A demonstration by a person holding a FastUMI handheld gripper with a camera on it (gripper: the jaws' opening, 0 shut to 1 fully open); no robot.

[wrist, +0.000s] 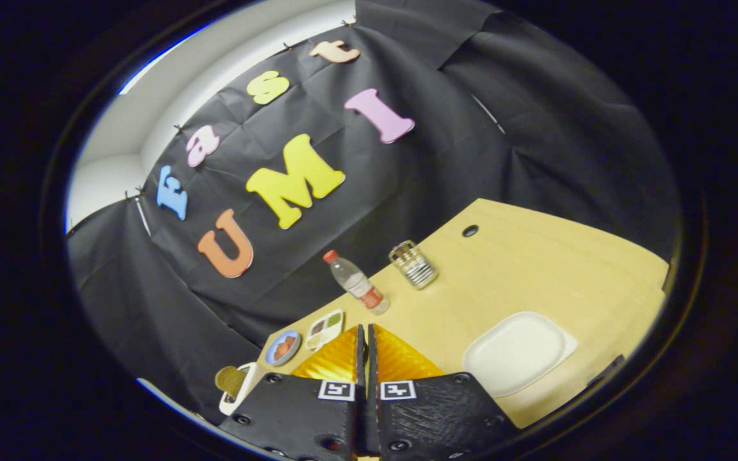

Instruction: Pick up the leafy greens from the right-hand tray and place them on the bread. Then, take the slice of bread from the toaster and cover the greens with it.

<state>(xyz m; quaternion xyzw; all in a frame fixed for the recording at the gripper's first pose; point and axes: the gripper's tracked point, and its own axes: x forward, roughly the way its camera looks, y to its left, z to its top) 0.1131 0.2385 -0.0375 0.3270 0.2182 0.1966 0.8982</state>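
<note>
Ribbed black gripper (365,346) closed — perhaps empty — before rounded-square white tray (517,353).

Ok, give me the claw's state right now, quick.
Claw: closed, fingers together, nothing between them, raised above the table.

toaster (236,384) partly hidden behind tool (365,358), tray (325,329) contents perhaps greens, too small

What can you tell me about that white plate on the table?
The white plate is a rounded-square dish with a raised rim, plastic or paper by its matte look. It lies flat on the pale wooden table with nothing on it, just beyond the shut gripper, on the side away from the bottle. Nothing touches it.
</note>
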